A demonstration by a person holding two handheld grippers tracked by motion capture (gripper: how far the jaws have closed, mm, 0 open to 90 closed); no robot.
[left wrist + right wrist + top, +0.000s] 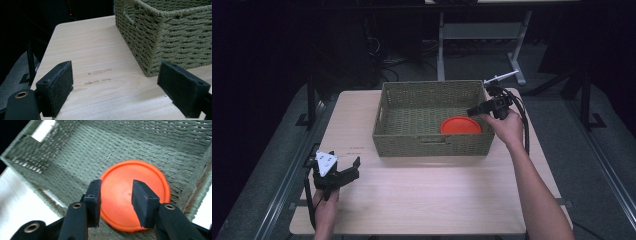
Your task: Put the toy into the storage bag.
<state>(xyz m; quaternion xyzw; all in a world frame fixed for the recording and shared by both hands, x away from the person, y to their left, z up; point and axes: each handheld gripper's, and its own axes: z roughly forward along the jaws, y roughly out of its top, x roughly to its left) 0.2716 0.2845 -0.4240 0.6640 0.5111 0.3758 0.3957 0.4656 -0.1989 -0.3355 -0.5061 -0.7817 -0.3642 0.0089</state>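
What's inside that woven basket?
An orange disc lies flat on the basket floor, near its front right corner. The rest of the floor in sight is bare weave. The near wall hides the floor just behind it, and the disc covers whatever is under it.

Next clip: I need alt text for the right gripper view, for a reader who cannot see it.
An orange disc lies flat on the floor of a green woven basket, close to one of its walls. The right tongs hang above it with their two black jaws apart and nothing between them. Pale table shows outside the basket.
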